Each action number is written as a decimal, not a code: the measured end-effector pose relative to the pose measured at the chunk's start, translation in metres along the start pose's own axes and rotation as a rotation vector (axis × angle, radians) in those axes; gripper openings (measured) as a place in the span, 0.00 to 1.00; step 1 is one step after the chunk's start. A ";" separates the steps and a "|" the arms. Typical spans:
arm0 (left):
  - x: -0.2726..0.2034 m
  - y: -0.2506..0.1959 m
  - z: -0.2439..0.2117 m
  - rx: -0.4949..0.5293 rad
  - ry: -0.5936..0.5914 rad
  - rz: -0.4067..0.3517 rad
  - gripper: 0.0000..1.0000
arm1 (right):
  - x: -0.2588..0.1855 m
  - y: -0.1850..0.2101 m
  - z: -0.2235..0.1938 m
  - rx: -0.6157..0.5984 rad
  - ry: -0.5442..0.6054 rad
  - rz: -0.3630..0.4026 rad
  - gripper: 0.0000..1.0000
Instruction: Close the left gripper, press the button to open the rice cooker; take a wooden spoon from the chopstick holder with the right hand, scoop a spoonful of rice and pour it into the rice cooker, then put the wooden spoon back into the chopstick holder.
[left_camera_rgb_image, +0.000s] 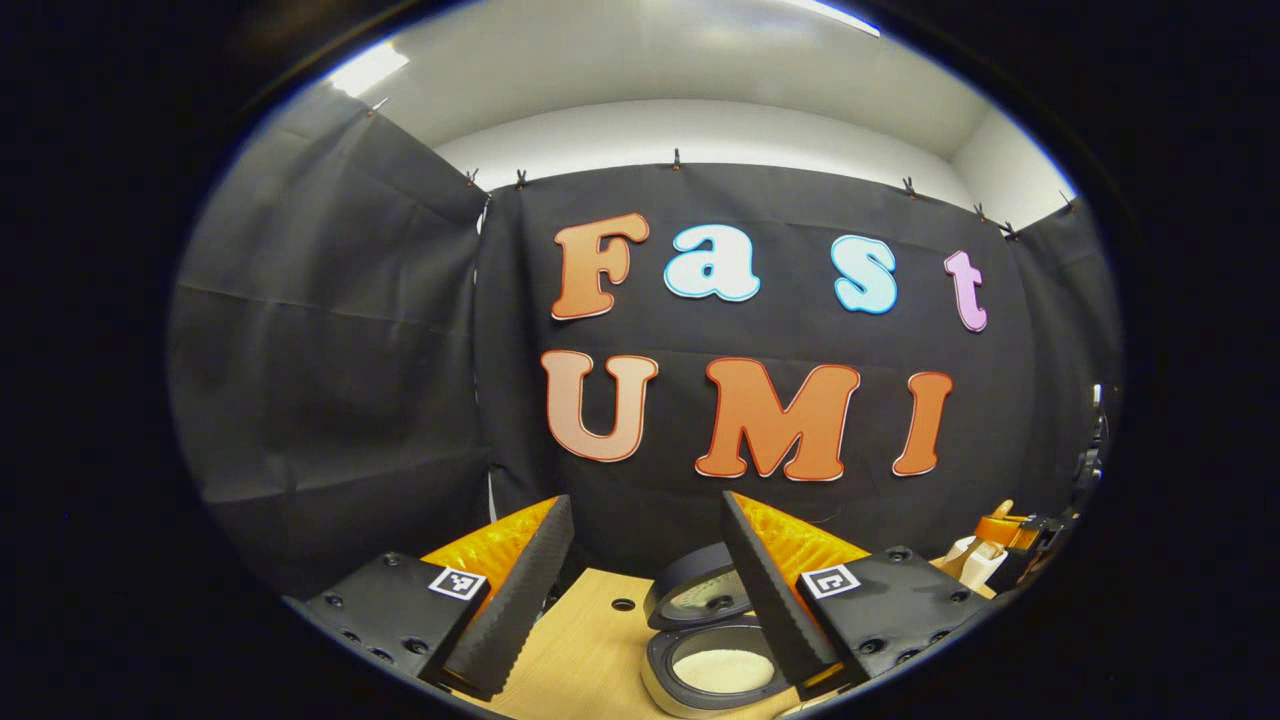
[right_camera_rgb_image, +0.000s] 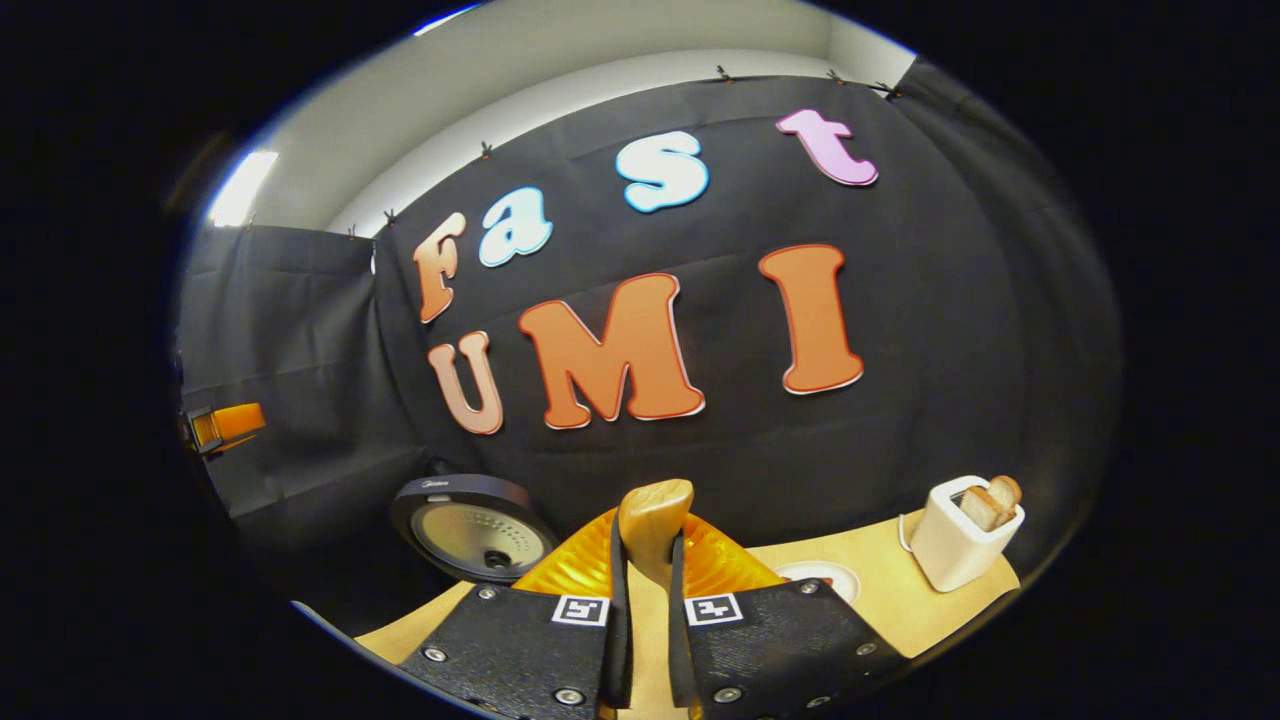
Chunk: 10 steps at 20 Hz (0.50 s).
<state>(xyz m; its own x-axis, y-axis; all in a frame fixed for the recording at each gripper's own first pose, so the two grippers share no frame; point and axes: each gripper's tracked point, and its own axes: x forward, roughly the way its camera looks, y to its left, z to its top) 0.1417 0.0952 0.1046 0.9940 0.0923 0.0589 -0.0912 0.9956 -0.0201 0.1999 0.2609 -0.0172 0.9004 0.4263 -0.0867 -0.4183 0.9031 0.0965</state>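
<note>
Wooden spoon (right_camera_rgb_image: 652, 530) is gripped by the right tool (right_camera_rgb_image: 648, 640), lower centre; left tool (left_camera_rgb_image: 640, 590) is held open above the open rice cooker (left_camera_rgb_image: 712, 660).

Wood, dark plastic and matt cloth in the booth

The table (left_camera_rgb_image: 585, 650) is pale wood with a fine, matt grain. The rice cooker (left_camera_rgb_image: 712, 640) has a smooth dark plastic body with a glossy rim, its raised lid (right_camera_rgb_image: 470, 525) lined with dull, metal-looking sheet, and grainy white rice (left_camera_rgb_image: 722, 670) inside. The wooden spoon (right_camera_rgb_image: 652, 525) looks smooth and satin. The toaster (right_camera_rgb_image: 955, 545) at the right is smooth cream plastic. The wall cloth (left_camera_rgb_image: 330, 380) is matt and creased.
</note>
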 end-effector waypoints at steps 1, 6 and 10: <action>0.003 -0.001 -0.003 0.009 0.007 -0.003 0.98 | -0.008 -0.014 -0.002 0.006 0.002 -0.024 0.14; 0.010 -0.023 -0.011 -0.001 0.006 -0.052 1.00 | -0.040 -0.067 -0.031 0.062 0.041 -0.132 0.14; 0.013 -0.038 -0.008 0.015 -0.010 -0.082 0.99 | -0.063 -0.098 -0.065 0.115 0.085 -0.197 0.13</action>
<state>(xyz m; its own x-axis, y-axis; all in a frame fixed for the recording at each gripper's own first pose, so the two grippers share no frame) 0.1584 0.0584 0.0977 0.9975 0.0108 0.0692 -0.0109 0.9999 0.0004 0.1764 0.1487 -0.0853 0.9480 0.2494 -0.1975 -0.2146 0.9596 0.1817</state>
